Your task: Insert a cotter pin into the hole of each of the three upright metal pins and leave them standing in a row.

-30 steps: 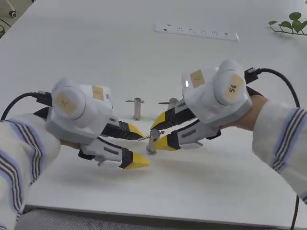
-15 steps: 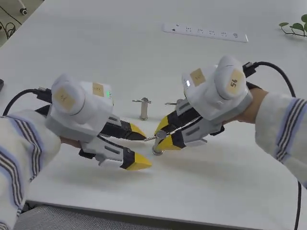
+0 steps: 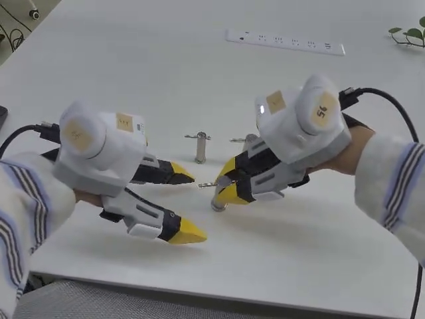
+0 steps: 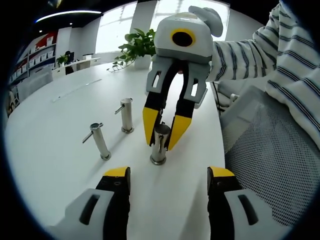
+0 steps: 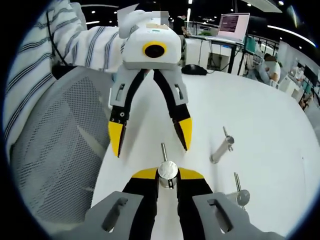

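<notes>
The held metal pin (image 3: pixel 218 199) stands upright with its base on the white desk (image 3: pixel 133 80), near the front edge. A cotter pin (image 3: pixel 207 185) passes through its upper part and its thin end sticks out to the side; in the right gripper view this end (image 5: pixel 163 150) points away from the round head of the metal pin (image 5: pixel 167 171).

The right hand-held gripper (image 3: pixel 226 182) is clenched on this pin just under the head, with one yellow tip on each side. The left gripper view shows it clearly: the right hand-held gripper (image 4: pixel 162 131) comes from above, and the pin (image 4: pixel 159 147) is between its two tips.

The left hand-held gripper (image 3: pixel 189 205) is released. Its jaws are wide apart and hold nothing, and they point at the held pin from the other side, near it but not touching.

Behind the held pin there are two more. The second metal pin (image 3: pixel 200 149) stands free on the desk with a cotter pin (image 3: pixel 192 137) across its top. The third metal pin (image 3: pixel 250 141) is partly hidden behind the right hand-held gripper, and it also has a cotter pin (image 3: pixel 236 140). The three pins make more a triangle than a straight line.

Striped sleeves (image 3: pixel 392 179) cover both arms. Far back on the desk lie a white power strip (image 3: pixel 285 43) and some plant leaves (image 3: pixel 408 33).
</notes>
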Tool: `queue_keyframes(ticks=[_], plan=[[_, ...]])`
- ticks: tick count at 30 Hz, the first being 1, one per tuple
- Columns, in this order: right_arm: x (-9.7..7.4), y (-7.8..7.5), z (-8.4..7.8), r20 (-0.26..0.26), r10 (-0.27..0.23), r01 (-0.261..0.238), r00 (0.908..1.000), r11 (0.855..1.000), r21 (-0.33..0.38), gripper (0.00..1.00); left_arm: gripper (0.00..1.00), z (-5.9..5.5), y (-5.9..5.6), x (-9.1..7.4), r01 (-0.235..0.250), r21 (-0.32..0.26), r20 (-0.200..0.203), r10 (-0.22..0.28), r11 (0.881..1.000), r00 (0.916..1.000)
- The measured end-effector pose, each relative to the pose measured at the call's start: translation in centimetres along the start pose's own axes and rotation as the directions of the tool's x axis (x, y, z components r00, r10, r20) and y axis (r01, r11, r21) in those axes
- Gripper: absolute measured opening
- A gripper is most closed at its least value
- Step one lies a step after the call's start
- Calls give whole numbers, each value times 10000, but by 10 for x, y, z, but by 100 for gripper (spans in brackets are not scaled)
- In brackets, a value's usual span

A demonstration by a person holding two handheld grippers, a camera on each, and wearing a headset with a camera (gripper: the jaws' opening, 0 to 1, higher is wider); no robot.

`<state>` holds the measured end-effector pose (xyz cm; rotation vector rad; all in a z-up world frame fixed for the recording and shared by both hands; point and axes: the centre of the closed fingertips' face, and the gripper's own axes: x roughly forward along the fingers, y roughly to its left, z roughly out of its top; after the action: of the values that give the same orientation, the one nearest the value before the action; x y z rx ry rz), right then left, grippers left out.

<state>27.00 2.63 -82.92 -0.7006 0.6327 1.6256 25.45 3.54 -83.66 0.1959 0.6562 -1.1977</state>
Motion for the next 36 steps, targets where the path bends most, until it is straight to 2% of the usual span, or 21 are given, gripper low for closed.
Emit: queue_keyframes(ticks=[6,11,20,22,26,27,36], plan=[[-4,-2,-4,-9,-361,361,9993,9983,459,13,73,-2,1,-2,-188,41,-51,188,9998,9998],[-7,-5,-8,-43,-576,578,9983,9946,863,13,78,-5,2,-5,-315,95,-152,317,9995,9994],[-21,-9,-22,-159,-1096,1108,9938,9854,1295,13,87,-9,8,-15,-690,144,-290,694,9975,9972],[-26,-15,-27,-157,-1213,1223,9925,9819,1443,13,89,-8,11,-18,-804,129,-277,807,9967,9964],[-32,-17,-31,-136,-1457,1459,9892,9750,1678,13,92,-7,12,-23,-893,-66,-182,891,9960,9959],[-35,-22,-35,-138,-1528,1529,9882,9727,1745,13,93,-7,13,-23,-929,-188,-168,925,9955,9956],[-57,-35,-49,-236,-2100,2101,9774,9543,2125,13,96,-18,15,-31,-1151,-556,-410,1129,9918,9928]])
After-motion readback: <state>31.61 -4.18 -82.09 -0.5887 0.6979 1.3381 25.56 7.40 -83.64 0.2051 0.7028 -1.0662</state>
